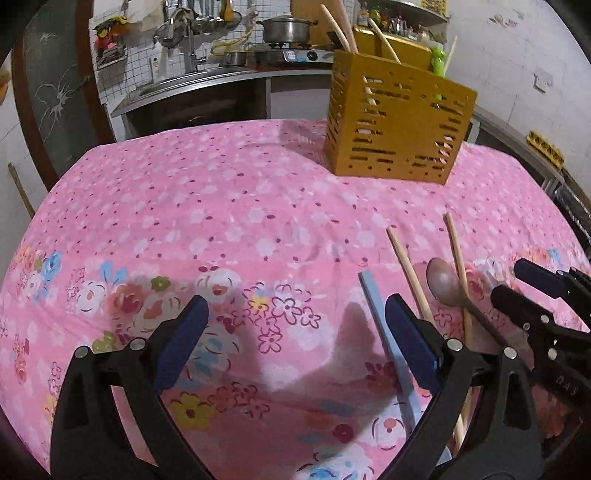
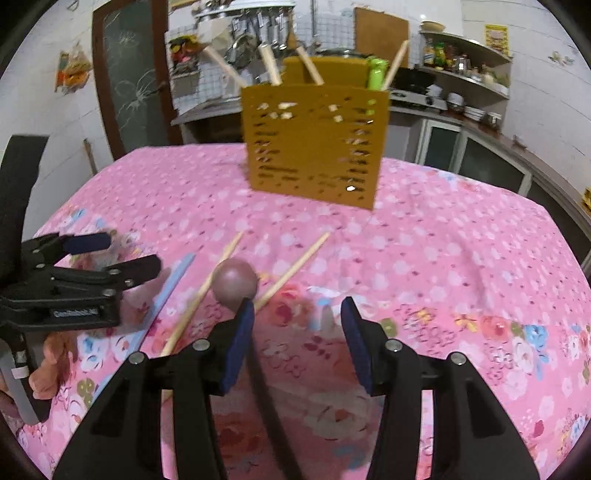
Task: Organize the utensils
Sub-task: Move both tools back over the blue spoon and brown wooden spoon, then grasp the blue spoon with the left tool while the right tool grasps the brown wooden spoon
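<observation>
A yellow slotted utensil holder point(image 1: 397, 118) stands at the far side of the pink floral tablecloth point(image 1: 221, 206), with wooden sticks and a green item in it; it also shows in the right wrist view point(image 2: 314, 144). On the cloth lie two wooden chopsticks point(image 1: 408, 273), a brown wooden spoon point(image 1: 443, 282) and a light blue flat stick point(image 1: 380, 325). My left gripper point(image 1: 295, 317) is open and empty, the blue stick beside its right finger. My right gripper point(image 2: 297, 321) is open; the spoon point(image 2: 234, 282) lies at its left finger, handle running between the jaws.
Behind the table is a kitchen counter with a sink point(image 1: 177, 79), a pot on a stove point(image 1: 284, 29) and hanging utensils. Shelves with jars and dishes point(image 2: 465, 70) are at the right. A dark door point(image 2: 125, 74) is at the left.
</observation>
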Action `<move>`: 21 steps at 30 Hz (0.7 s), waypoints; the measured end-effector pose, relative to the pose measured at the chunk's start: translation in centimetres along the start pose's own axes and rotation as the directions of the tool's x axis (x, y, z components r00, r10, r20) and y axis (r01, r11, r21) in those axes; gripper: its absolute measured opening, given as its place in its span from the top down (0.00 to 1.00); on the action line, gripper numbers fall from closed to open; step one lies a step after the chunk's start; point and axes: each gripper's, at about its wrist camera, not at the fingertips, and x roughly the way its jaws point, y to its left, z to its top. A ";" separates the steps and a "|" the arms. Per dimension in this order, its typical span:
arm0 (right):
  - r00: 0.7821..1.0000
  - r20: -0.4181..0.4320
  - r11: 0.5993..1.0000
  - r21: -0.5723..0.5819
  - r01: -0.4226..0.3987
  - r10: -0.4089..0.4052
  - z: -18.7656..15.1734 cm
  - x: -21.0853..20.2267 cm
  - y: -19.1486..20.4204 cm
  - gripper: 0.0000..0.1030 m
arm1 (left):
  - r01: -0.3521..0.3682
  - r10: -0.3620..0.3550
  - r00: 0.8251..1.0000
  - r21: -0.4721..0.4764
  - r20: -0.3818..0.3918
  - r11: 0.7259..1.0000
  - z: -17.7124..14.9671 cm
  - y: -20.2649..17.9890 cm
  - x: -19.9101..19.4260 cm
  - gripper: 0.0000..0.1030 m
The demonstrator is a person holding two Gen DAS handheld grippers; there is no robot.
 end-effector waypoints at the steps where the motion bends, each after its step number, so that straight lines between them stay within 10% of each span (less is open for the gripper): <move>1: 1.000 -0.004 1.000 -0.011 -0.004 0.004 0.0 0.1 0.3 0.53 | 0.004 -0.004 1.000 0.006 -0.005 1.000 0.0 -0.1 0.1 0.09; 21: 0.993 -0.108 0.999 -0.005 -0.045 0.044 -0.7 1.4 0.7 0.90 | 0.001 -0.001 1.000 0.009 -0.015 1.000 0.0 -0.3 0.3 0.12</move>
